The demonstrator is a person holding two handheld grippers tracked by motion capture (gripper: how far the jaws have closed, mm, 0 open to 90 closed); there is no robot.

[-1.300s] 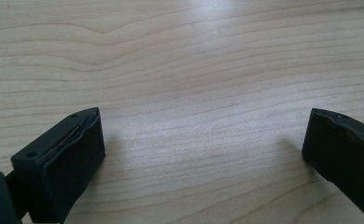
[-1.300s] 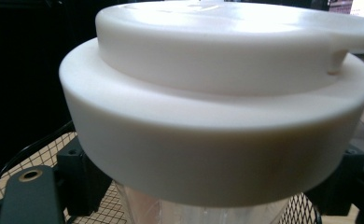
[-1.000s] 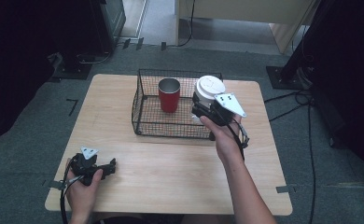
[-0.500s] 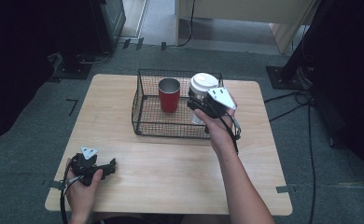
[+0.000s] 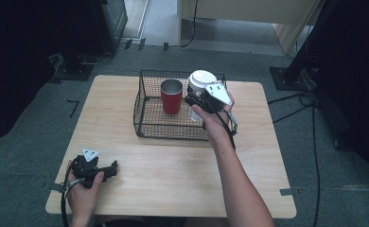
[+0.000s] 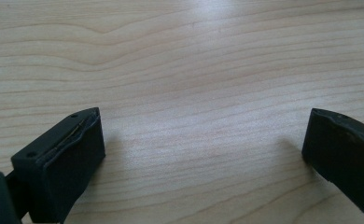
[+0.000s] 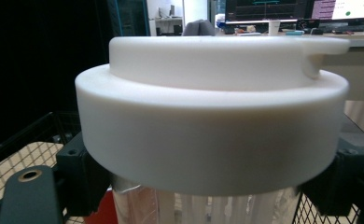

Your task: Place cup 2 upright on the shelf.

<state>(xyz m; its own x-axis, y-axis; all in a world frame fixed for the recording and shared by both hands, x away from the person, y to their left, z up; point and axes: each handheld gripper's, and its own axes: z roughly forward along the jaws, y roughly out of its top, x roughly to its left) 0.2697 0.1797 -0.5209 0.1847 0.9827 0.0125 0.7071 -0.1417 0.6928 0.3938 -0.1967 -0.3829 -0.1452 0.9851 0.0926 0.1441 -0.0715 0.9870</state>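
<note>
The wooden surface (image 5: 173, 175) runs wide in front of me, and the black wire basket (image 5: 147, 124) sits toward its far side, roughly central. Inside the basket, toward its left half, a red metal tumbler (image 5: 171, 97) stands upright with its mouth open.

My right gripper (image 5: 197, 101) holds a clear cup with a white lid (image 5: 201, 79), its jaws clamped on the clear wall just under the lid's rim, one on each side as my right gripper view shows (image 7: 208, 140). The cup's long axis stands upright, and it hangs over the right half of the basket, just right of the tumbler and apart from it (I cannot tell whether its base has reached the basket floor yet).

That is the relation I judge the coming move to turn on: the free patch of basket floor lies straight below the cup, so the way is down, keeping the cup vertical and clear of the tumbler on its left and the basket's right wall.

My left gripper (image 5: 108, 171) rests on the near left of the surface, well apart from the basket, with its jaws spread wide and nothing between them but bare wood.
</note>
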